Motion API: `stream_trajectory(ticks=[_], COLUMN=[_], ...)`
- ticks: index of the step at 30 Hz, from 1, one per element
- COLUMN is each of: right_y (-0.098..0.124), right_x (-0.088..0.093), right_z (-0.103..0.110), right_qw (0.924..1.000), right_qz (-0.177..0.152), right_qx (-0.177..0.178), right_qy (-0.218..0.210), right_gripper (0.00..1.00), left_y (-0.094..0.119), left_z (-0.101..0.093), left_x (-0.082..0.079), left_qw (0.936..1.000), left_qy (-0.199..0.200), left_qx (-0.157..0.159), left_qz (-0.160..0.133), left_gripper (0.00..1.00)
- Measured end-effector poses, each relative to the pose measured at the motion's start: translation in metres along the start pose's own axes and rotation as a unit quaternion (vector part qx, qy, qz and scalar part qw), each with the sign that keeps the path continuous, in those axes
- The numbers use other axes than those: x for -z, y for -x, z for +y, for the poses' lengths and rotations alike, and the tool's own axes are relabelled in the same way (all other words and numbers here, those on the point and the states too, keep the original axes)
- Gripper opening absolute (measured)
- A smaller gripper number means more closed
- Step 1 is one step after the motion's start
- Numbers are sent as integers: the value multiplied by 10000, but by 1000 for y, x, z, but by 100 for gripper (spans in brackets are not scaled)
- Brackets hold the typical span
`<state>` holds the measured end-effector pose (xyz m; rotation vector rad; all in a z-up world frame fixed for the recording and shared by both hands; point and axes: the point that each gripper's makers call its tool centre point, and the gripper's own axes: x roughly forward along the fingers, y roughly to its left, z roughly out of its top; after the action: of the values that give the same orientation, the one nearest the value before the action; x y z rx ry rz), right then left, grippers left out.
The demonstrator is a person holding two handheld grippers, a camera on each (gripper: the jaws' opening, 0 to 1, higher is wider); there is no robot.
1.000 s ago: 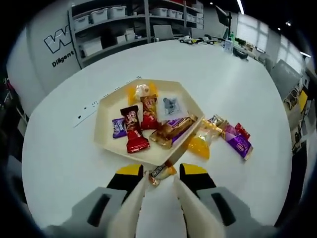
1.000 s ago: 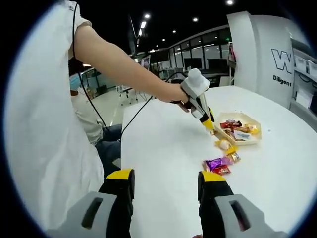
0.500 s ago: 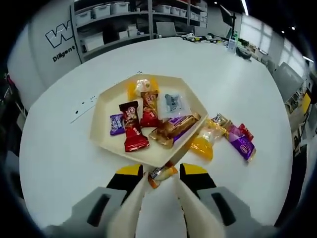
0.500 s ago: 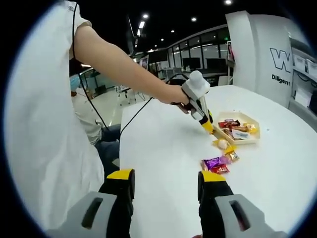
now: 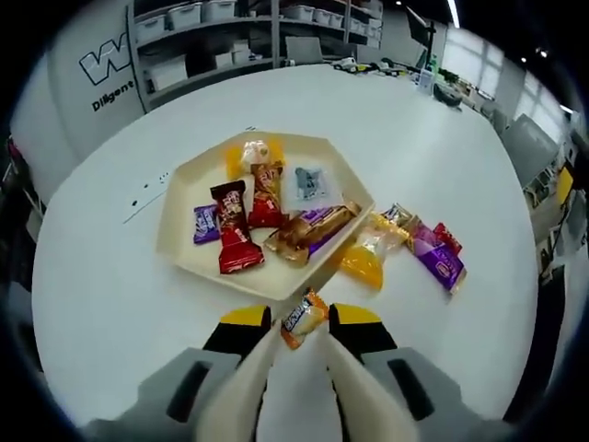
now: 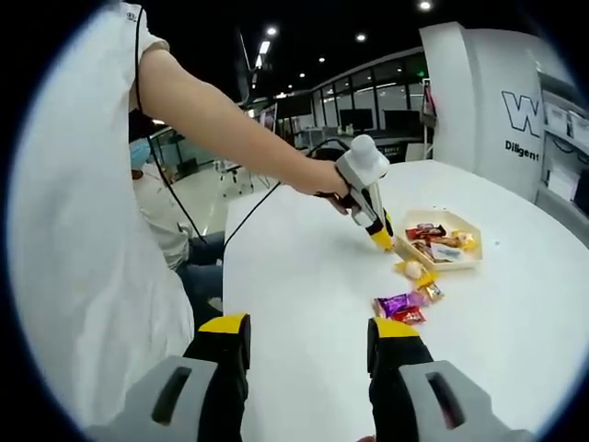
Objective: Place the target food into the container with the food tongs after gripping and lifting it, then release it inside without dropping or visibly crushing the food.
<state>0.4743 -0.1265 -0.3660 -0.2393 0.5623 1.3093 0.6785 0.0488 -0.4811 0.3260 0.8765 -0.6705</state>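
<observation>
Between the left hand-held gripper's (image 5: 296, 339) tongs, a wrapped candy (image 5: 303, 318) is pinched; next, carry over the tray (image 5: 180, 199); right hand-held gripper (image 6: 308, 348) idles spread.

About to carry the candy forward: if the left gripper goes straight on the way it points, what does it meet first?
Probably the near rim of the tray, just beyond the wrapped candy held by the left gripper. Height is hard to judge; lifted enough, it may clear the rim.

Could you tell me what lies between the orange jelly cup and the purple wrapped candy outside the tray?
In the left gripper view, a clear gold-tinted wrapped candy lies between the orange jelly cup and purple wrapped candy.
</observation>
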Motion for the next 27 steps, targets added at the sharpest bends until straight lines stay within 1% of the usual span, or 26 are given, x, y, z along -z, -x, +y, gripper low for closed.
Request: stream_trajectory(ticks=[8, 14, 21, 22, 24, 27], right_y=[-1, -3, -6, -6, -6, -6], right_x=[0, 0, -3, -4, -4, -5], right_z=[2, 1, 2, 2, 1, 0], right_qw=[10000, 10000, 9999, 9999, 9999, 9998], right_qz=[6, -16, -29, -28, -29, -40], right_qx=[-44, -75, -123, -127, -135, -152], right_qy=[35, 57, 78, 84, 97, 112], right_gripper=[47, 47, 47, 47, 47, 47], left_y=[7, 13, 20, 21, 28, 33], left_z=[-3, 0, 2, 2, 2, 6], left_x=[1, -4, -5, -6, -13, -22], left_qw=[9999, 9998, 9996, 9995, 9988, 9980], left_qy=[71, 108, 97, 117, 174, 205], left_qx=[-5, 17, 73, 86, 126, 93], left_qz=[-77, -175, -236, -269, -429, -588], left_gripper=[16, 16, 15, 15, 15, 15])
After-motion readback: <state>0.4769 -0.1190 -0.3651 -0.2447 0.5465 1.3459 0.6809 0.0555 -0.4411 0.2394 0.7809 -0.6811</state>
